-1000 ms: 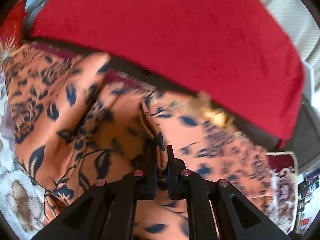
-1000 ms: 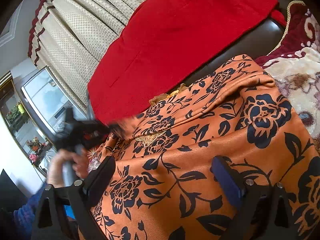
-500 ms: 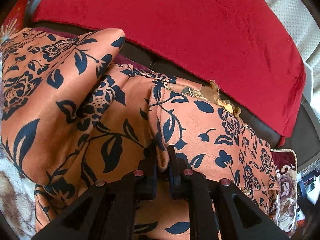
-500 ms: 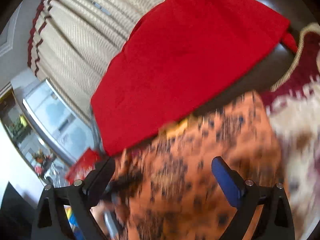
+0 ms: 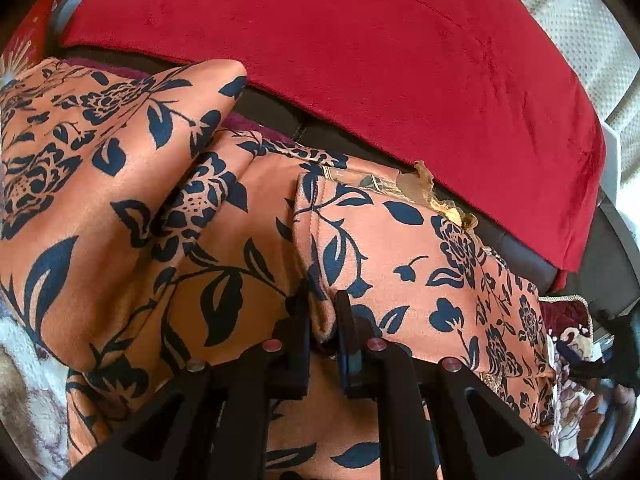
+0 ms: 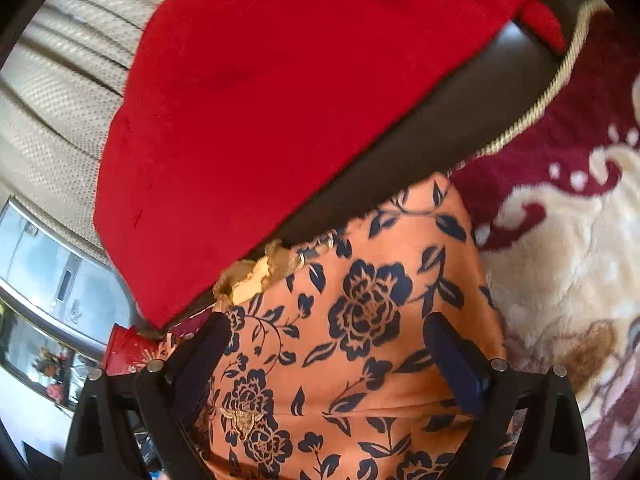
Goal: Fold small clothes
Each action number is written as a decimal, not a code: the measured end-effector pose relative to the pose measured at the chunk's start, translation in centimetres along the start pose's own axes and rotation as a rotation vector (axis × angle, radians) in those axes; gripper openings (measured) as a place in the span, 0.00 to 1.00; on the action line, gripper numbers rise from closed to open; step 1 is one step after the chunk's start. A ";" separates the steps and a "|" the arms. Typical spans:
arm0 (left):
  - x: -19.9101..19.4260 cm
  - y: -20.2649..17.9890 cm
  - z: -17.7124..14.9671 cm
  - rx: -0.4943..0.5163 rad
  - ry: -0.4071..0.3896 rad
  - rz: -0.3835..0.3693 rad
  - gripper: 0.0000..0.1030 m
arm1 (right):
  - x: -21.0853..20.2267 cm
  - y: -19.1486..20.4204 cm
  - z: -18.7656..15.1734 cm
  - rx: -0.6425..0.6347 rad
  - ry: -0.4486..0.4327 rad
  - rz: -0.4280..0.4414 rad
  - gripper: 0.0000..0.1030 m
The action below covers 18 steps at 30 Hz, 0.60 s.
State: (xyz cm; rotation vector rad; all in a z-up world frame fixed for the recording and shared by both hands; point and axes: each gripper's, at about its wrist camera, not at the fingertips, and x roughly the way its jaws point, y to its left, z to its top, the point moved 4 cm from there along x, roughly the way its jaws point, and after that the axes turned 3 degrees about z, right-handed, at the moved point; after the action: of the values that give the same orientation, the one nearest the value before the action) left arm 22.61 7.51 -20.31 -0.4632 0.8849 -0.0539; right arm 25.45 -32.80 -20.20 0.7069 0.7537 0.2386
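Garment: we have the orange, navy-flowered cloth (image 5: 400,248) partly folded below the red blanket (image 5: 360,60).
Left tool (image 5: 323,312): we pinch its fold edge.
Right tool (image 6: 328,344): gaping, empty.
Left: more folds.

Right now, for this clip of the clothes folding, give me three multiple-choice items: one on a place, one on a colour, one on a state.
1. Where does the red blanket lie relative to the orange floral garment?
A. Beyond it, draped over the dark sofa back
B. Under it
C. Between the right claw's fingers

2. What colour is the flower print on the garment?
A. White
B. Dark navy
C. Green

3. How does the left claw stand?
A. Wide open above the cloth
B. Shut on nothing
C. Shut on a fold of the garment

Answers: 1 A, the red cloth hangs behind the garment in both views. 2 B, navy leaves and blooms cover the orange cloth. 3 C, a ridge of fabric is pinched between its fingers, while the right claw stands open over the garment.
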 end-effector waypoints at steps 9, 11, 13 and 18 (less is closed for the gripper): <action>-12.5 2.0 2.6 0.011 -0.225 -0.009 0.82 | -2.7 2.7 -4.9 -0.132 -0.128 -0.055 0.96; -15.3 5.7 3.1 -0.067 -0.277 -0.010 0.84 | -3.9 5.0 -8.0 -0.220 -0.191 -0.036 0.96; -17.0 10.4 3.7 -0.178 -0.313 0.003 0.84 | -4.0 6.7 -10.7 -0.293 -0.214 -0.039 0.96; -16.7 21.7 5.9 -0.474 -0.306 0.003 0.84 | -2.1 9.7 -15.5 -0.488 -0.181 -0.065 0.96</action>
State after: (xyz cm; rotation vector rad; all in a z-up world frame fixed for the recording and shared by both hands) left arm 13.28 33.16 -13.79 -0.8866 0.5919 0.2300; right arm 13.62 -18.75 -20.64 0.2359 0.5158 0.2820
